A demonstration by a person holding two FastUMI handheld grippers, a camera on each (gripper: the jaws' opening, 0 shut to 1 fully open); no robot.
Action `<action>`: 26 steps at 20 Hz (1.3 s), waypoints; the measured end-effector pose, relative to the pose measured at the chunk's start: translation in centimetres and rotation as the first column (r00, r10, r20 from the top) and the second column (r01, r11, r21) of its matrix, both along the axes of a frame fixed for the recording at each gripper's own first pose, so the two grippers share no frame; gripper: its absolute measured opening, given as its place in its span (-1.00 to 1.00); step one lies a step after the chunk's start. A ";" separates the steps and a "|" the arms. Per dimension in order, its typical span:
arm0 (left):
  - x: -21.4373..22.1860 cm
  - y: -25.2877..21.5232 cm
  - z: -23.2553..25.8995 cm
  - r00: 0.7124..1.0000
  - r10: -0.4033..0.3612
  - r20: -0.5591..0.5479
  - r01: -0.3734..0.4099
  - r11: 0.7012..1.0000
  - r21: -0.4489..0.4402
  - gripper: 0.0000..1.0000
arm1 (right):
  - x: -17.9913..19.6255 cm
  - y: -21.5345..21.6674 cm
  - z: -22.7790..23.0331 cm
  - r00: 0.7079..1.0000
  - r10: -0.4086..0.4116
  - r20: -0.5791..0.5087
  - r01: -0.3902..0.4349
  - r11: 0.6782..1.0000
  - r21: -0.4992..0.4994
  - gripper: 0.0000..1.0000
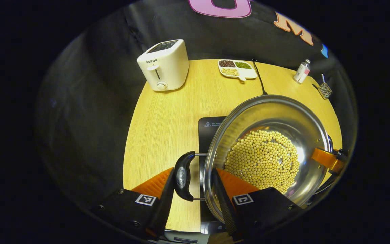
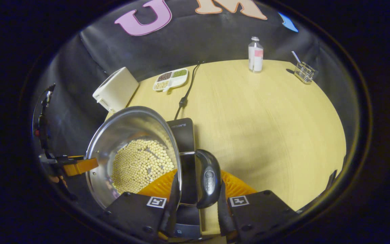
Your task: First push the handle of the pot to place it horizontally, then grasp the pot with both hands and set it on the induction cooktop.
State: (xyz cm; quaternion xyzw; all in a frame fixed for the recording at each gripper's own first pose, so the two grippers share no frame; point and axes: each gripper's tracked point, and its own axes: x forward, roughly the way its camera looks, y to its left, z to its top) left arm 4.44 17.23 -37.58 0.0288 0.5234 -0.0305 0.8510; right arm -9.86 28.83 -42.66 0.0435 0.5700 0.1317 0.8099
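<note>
The right gripper straddles the pot's black side handle. The steel pot holds beans above the induction cooktop. The left gripper meets the far rim.

Each camera rides just behind its own claw, looking steeply down at close range. They face across the round pale wooden counter from opposite sides, sharing the shiny steel pot of yellow beans and white toaster.
</note>
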 end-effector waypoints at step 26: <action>0.4 0.0 -0.1 0.998 0.030 0.050 -0.030 1.000 0.003 0.50 | -0.6 0.0 -1.1 1.000 -0.017 -0.003 0.017 0.999 0.029 0.12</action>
